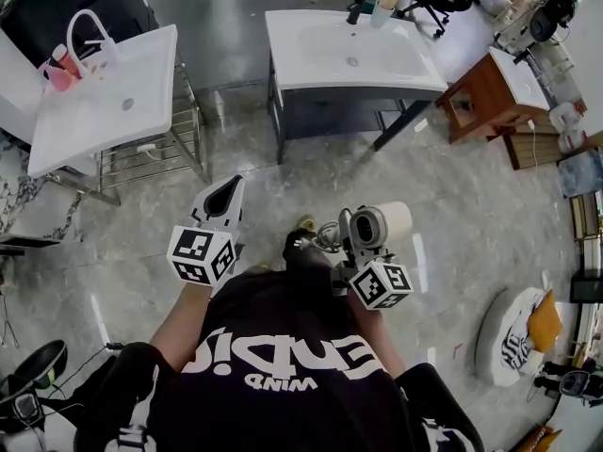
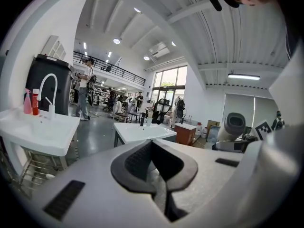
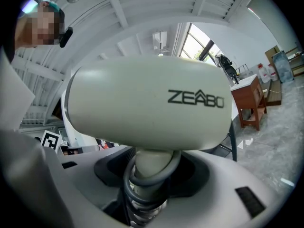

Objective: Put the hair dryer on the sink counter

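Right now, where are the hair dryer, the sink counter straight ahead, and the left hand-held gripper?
hair dryer (image 3: 152, 103): right gripper view, on its cream barrel.
sink counter (image 1: 283, 59): head view, on the bare left rim of the white top.
left hand-held gripper (image 1: 229, 185): head view, between its fingertips.

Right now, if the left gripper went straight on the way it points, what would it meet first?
Probably the white sink counter ahead, across bare floor; nothing nearer shows in that line, though depth is unclear.
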Action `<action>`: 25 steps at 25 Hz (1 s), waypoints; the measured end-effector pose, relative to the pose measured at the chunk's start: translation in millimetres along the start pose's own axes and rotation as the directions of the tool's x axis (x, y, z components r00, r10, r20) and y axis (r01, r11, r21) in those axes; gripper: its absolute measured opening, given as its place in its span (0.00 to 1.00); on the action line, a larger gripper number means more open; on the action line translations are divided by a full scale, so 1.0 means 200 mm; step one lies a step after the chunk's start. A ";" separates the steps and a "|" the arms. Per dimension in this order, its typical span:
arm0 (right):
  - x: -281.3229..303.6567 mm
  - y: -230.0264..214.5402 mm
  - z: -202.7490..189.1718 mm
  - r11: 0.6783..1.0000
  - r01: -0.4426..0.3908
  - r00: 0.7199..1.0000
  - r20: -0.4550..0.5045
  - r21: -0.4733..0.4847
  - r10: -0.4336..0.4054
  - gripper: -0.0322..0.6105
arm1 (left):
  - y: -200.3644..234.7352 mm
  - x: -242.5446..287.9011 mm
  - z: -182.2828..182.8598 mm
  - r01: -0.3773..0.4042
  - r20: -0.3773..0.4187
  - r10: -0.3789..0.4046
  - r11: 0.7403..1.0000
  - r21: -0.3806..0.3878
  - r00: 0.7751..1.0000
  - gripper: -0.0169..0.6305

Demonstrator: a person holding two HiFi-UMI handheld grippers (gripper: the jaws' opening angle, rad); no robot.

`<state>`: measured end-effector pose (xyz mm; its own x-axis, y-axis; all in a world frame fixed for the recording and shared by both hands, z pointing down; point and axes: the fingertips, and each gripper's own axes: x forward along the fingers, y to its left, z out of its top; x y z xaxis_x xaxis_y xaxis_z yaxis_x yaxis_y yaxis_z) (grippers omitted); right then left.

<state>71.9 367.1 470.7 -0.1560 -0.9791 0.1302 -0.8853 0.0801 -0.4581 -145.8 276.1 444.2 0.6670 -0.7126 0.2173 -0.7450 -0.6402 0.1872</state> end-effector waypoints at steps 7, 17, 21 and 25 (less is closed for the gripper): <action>0.16 -0.01 0.01 1.000 -0.007 1.000 -0.002 -0.013 0.007 0.39 | 0.07 0.12 0.03 0.014 0.002 -0.014 1.000 -0.002 1.000 0.04; 0.56 -0.09 0.08 0.999 -0.041 0.999 -0.014 -0.023 0.040 0.39 | 0.29 0.39 0.11 -0.020 0.018 0.020 1.000 -0.014 1.000 0.04; 0.73 -0.15 0.13 0.998 -0.063 0.998 -0.023 -0.024 0.062 0.39 | 0.35 0.57 0.14 -0.020 0.017 0.020 1.000 -0.017 1.000 0.04; 0.93 -0.23 0.20 0.997 -0.074 0.996 -0.055 -0.039 0.071 0.39 | 0.42 0.78 0.21 -0.025 0.010 0.025 0.999 -0.024 1.000 0.04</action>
<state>102.1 173.7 480.9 -0.2424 -0.9593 0.1450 -0.8878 0.1590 -0.4319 -104.6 99.6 454.1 0.6482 -0.7314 0.2119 -0.7612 -0.6154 0.2046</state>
